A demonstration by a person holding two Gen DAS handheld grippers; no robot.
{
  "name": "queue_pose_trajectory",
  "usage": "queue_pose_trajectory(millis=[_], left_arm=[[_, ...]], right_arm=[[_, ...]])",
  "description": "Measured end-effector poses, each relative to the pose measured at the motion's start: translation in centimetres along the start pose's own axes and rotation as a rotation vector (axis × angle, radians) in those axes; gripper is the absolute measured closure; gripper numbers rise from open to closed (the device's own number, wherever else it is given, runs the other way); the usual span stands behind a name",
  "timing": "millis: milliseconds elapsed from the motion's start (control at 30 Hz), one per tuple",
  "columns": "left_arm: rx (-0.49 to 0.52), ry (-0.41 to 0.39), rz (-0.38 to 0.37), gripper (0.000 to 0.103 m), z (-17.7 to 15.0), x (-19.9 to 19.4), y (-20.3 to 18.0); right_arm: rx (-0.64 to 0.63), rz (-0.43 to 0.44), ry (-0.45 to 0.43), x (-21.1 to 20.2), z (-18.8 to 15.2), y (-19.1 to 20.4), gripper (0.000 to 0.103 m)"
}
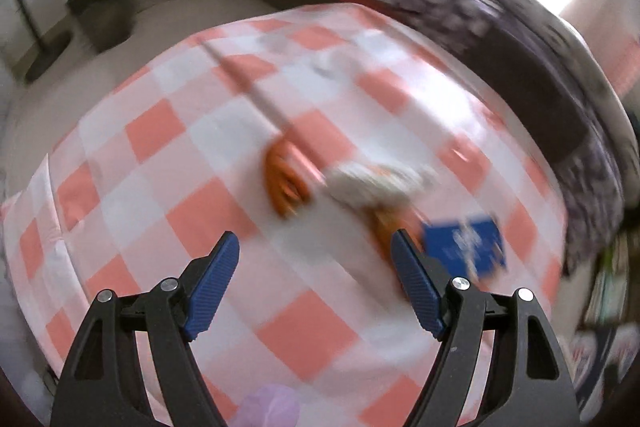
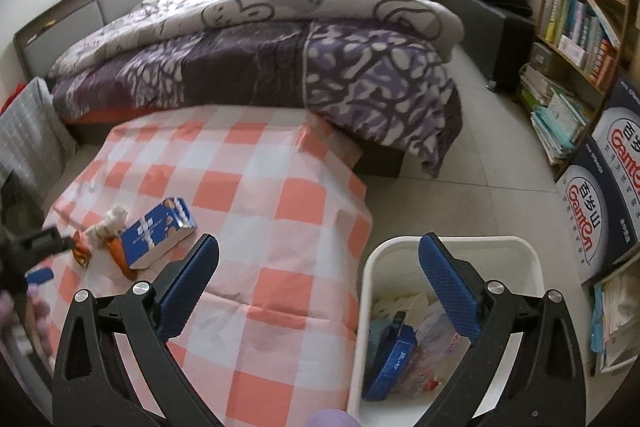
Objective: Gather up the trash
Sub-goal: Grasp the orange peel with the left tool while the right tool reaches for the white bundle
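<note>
I had my left gripper [image 1: 314, 251] spread wide and empty over the checked tablecloth [image 1: 168, 155], with the blue carton [image 1: 464, 247], a crumpled tissue [image 1: 376, 183] and what looked like orange peel [image 1: 284, 183] just beyond its tips, though blur made the peel hard to confirm. My right gripper [image 2: 320, 255] hung released and empty above the white bin [image 2: 452, 247] to the right of the table. I judged that closing at that speed could nudge the carton off the edge or pinch cloth instead.
</note>
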State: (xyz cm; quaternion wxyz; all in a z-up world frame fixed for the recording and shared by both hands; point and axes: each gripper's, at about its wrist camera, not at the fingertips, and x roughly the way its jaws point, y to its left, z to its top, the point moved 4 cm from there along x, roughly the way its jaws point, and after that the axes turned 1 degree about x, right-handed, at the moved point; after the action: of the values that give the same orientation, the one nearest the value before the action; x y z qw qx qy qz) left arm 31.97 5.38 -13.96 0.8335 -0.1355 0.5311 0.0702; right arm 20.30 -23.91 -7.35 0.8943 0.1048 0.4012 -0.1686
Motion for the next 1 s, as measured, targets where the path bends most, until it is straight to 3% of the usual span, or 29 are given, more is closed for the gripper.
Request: queue_pose_trajectory(millis=[233, 500, 600, 667, 833, 1000], left_arm=[[-0.125, 0.016, 0.050, 0.027, 1.9, 3.7, 2.2], [-0.110, 0.044, 0.052, 0.040, 3.0, 6.8, 2.5], [-0.002, 0.028, 0.069, 0.057, 2.7, 6.6, 1.2], [0.043, 0.036, 0.063, 0.077, 2.3, 6.3, 0.8], [0.054, 0.041, 0.043, 0.082, 2.3, 5.1, 2.0], [-0.030, 0.016, -0.038, 0.082, 3.8, 1.8, 5.6]], right_arm=[[-0.034, 0.015, 0.026, 1.6, -0.2, 1.8, 0.007], [0.002, 0.071, 0.111, 3.7, -0.6, 4.1, 0.007], [-0.006, 0.088, 0.121, 4.0, -0.6, 4.5, 0.007], [-0.013, 0.103, 0.125, 4.3, -0.9, 5.2, 0.007], [-0.039, 0.169, 0.146, 4.8, -1.6, 7.1, 0.007], [-0.010, 0.293, 0.233, 5.8, -1.9, 9.3, 0.008]])
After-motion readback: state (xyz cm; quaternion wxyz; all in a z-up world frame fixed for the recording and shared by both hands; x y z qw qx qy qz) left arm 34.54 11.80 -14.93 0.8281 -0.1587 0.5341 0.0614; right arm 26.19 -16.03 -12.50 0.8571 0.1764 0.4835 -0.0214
